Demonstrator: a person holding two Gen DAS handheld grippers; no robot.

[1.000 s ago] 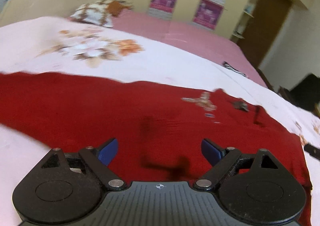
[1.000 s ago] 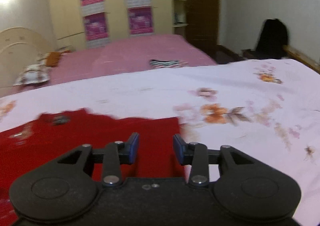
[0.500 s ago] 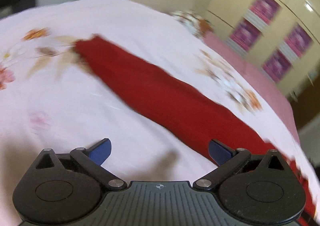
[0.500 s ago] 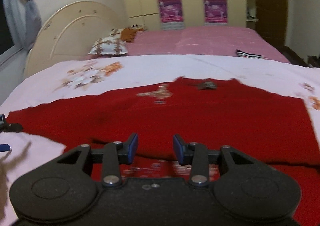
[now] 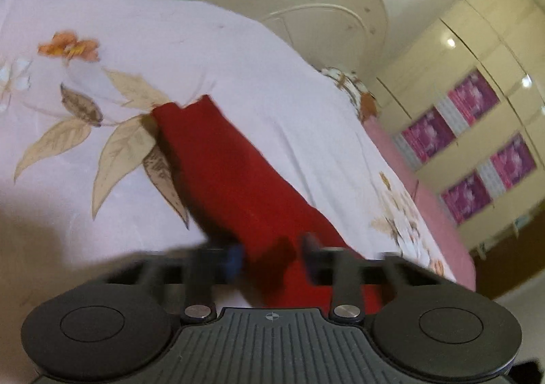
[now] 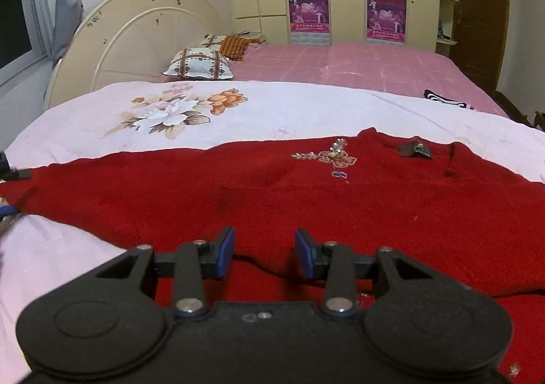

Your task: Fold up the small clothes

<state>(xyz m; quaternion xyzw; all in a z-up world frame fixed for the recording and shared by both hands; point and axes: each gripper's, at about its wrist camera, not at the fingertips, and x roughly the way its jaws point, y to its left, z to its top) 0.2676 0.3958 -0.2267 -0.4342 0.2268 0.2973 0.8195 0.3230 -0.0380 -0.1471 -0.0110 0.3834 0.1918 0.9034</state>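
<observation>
Red top (image 6: 306,200) lies flat across the bed (image 6: 238,118), mid frame. Left claw (image 5: 272,259) has just been closing, sleeve (image 5: 231,179) between its blurred jaws; grip likely. Right claw (image 6: 265,253) narrow, empty, over the hem. Step: sleeve fold. Next: carry sleeve inward.

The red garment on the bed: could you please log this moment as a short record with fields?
garment: red garment, spread flat on the floral sheet
decoration: beaded flower on its front
left gripper: jaws have just been closing, red sleeve between them, blurred
right gripper: partly open above the near fold, holding nothing
background: pillow by the headboard
</observation>
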